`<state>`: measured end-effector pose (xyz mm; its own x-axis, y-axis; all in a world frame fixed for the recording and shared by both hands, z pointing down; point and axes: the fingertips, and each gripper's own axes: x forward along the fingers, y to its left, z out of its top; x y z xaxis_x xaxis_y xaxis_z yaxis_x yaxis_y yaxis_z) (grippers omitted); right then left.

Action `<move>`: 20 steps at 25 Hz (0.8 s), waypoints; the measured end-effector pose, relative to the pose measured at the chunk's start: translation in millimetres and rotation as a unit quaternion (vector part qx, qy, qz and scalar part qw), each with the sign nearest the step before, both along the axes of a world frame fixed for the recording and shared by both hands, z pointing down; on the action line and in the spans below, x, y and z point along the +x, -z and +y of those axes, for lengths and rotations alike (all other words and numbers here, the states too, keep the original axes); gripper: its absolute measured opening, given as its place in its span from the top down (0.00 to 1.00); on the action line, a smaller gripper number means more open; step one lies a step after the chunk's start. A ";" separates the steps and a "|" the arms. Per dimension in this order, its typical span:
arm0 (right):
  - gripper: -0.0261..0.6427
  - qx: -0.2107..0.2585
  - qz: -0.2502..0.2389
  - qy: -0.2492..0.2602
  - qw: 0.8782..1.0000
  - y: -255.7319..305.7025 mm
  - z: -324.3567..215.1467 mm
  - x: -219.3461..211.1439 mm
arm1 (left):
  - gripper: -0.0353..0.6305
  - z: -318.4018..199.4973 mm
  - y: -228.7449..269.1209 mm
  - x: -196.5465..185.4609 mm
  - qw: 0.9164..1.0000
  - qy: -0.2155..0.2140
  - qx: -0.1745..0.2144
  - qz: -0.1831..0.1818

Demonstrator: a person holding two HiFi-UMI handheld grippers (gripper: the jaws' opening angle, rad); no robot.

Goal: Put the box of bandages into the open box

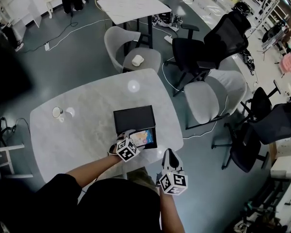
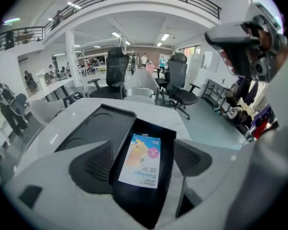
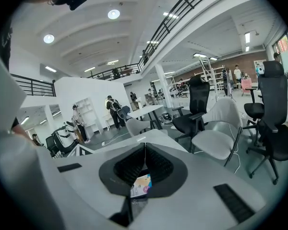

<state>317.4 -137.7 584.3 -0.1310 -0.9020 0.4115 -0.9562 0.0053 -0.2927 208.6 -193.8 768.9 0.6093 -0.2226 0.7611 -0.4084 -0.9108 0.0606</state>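
Right hand-held gripper (image 3: 144,163): jaws closed together, empty, nearest me.
Left hand-held gripper (image 2: 145,163): jaws wide apart above the box, gripping nothing.
Box of bandages (image 2: 141,156): flat inside the open box (image 2: 166,145); likely light, stiff glossy card, best pinched across its long edges.
Views: the left gripper view shows its print; the head view shows the worktop (image 1: 82,125) around it.

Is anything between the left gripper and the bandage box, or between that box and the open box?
Nothing visible does. The bandage box already lies flat inside the open black box. The left gripper has its jaws open either side of it, with only air between.
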 end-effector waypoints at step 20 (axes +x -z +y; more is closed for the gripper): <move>0.94 0.058 0.051 0.038 0.996 81.2 55.5 -99.4 | 0.82 65.6 263.6 -163.4 0.903 0.248 0.064 0.344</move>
<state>218.0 -82.2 503.1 -0.1636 -0.9334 0.3193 -0.9765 0.1071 -0.1872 45.2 -128.2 505.3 0.7295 -0.6573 0.1893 -0.6739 -0.6432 0.3635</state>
